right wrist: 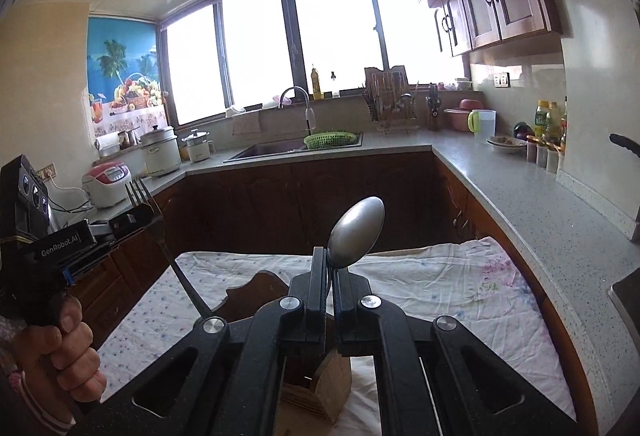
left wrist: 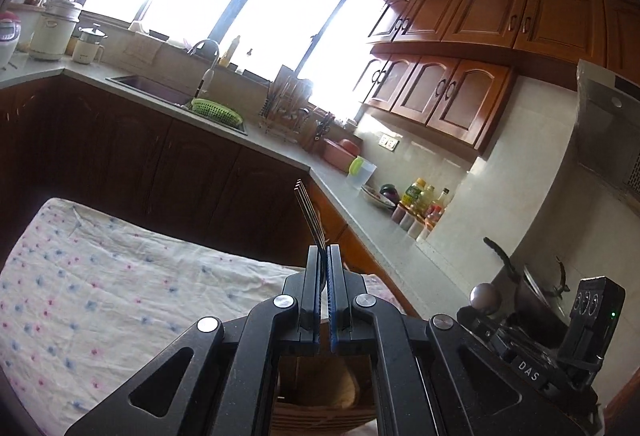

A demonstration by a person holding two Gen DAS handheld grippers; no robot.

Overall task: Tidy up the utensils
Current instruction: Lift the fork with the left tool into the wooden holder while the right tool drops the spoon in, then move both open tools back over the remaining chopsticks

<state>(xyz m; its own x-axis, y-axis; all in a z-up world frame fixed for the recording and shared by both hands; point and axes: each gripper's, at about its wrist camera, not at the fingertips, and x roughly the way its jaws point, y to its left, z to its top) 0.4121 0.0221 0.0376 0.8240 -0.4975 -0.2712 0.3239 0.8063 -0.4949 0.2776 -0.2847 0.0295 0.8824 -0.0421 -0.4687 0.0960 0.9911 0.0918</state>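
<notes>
**Steel in both grippers: fork left, spoon right**

Left wrist view: black left gripper (left wrist: 325,250) w/ jaws pinched together, clamped on a fork (left wrist: 310,213). Fork is seen edge-on, tines up and tilted left, sticking out past the fingertips. Below the gripper, a table under a white cloth (left wrist: 100,276) w/ small blue and pink flowers. Through the gap in the gripper frame, a wooden holder (left wrist: 320,396) shows, only partly visible. Right edge of view: the other gripper's body, w/ a pot behind it. Counter (left wrist: 360,211) runs along the back, sink and green basket (left wrist: 216,109) further left.

Right wrist view: right gripper (right wrist: 331,260) also squeezed tight, gripping a spoon (right wrist: 356,230) at the neck. Bowl of spoon stands up above the fingertips, leaning a bit right. Same holder (right wrist: 320,388) sits on the cloth (right wrist: 440,296) just under the gripper, slots open on top. At left, a hand (right wrist: 60,352) grips the left gripper's handle; its fork (right wrist: 152,220) points tines up, handle slanting down toward the holder, tip hidden behind the gripper frame. Can't tell if it touches the holder.
</notes>
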